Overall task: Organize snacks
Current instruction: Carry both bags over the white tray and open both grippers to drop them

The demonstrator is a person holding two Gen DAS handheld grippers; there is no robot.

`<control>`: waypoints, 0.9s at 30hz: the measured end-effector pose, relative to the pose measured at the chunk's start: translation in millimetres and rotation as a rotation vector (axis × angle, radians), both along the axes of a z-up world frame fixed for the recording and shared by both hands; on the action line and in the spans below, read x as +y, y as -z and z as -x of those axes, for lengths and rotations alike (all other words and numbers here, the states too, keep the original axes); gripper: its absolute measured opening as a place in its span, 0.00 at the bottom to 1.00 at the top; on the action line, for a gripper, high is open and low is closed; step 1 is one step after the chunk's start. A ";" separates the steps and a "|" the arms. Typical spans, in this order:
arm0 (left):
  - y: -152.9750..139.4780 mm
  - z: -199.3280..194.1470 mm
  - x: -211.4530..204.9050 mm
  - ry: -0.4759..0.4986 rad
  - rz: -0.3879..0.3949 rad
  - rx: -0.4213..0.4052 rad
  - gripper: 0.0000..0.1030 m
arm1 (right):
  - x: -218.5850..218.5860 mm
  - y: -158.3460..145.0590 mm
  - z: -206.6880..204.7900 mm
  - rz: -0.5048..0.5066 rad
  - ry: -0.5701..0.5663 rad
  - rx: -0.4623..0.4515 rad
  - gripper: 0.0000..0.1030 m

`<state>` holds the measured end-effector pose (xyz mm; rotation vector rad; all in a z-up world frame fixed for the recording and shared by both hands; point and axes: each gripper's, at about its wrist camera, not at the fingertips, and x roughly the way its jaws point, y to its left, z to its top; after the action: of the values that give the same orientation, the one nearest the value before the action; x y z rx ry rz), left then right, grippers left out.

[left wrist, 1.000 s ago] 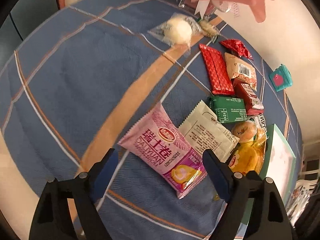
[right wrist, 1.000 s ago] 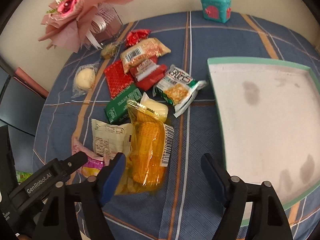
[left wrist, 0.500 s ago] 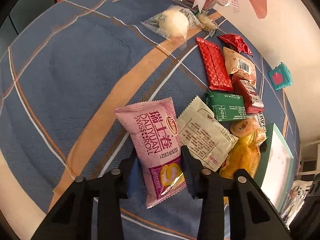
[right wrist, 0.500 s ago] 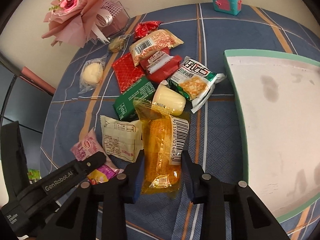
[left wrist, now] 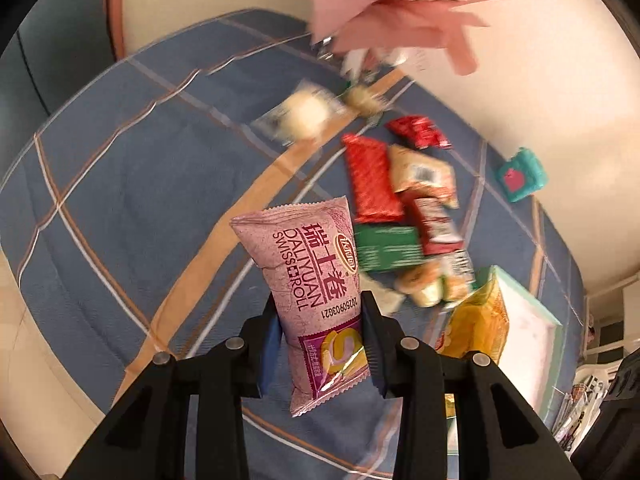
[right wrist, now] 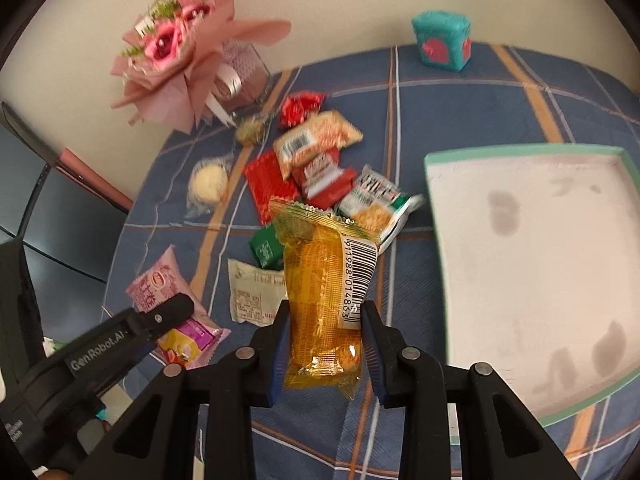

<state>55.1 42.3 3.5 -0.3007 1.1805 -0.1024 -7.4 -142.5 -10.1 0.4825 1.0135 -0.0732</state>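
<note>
- Left gripper (left wrist: 323,344): jaws clamped on the pink plastic Swiss-roll packet (left wrist: 316,280), lifted clear of the blue plaid tablecloth (left wrist: 120,200).
- Right gripper (right wrist: 325,344): jaws clamped on the yellow transparent corn packet (right wrist: 324,292), held beside the white tray with green rim (right wrist: 436,216).

I note a pink foil Swiss-roll packet (left wrist: 316,300) raised upright off the desk, a clear yellow corn packet (right wrist: 324,300) likewise; remaining wrapped snacks (right wrist: 316,172) lie clustered beside an empty teal-rimmed tray (right wrist: 520,156).

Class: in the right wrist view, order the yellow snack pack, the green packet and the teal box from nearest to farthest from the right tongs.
1. Yellow snack pack: gripped between the right tongs.
2. Green packet: mid-table, just beyond, slightly left.
3. Teal box: far edge, by the wall.
</note>
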 end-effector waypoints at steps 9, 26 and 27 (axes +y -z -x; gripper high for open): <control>-29.5 3.3 -76.0 0.118 0.044 -0.051 0.37 | -69.5 -23.5 26.6 0.064 0.121 -0.020 0.34; 10.4 8.4 -224.5 0.391 0.029 -0.062 0.37 | -207.1 9.9 52.5 0.137 0.412 0.093 0.34; 14.4 6.6 -229.7 0.400 0.023 -0.062 0.37 | -208.9 12.7 50.2 0.140 0.417 0.099 0.34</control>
<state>48.5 -187.4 -10.8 -0.0768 1.1661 -0.4711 -57.6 -351.4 -22.7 0.5595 0.9837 -0.5411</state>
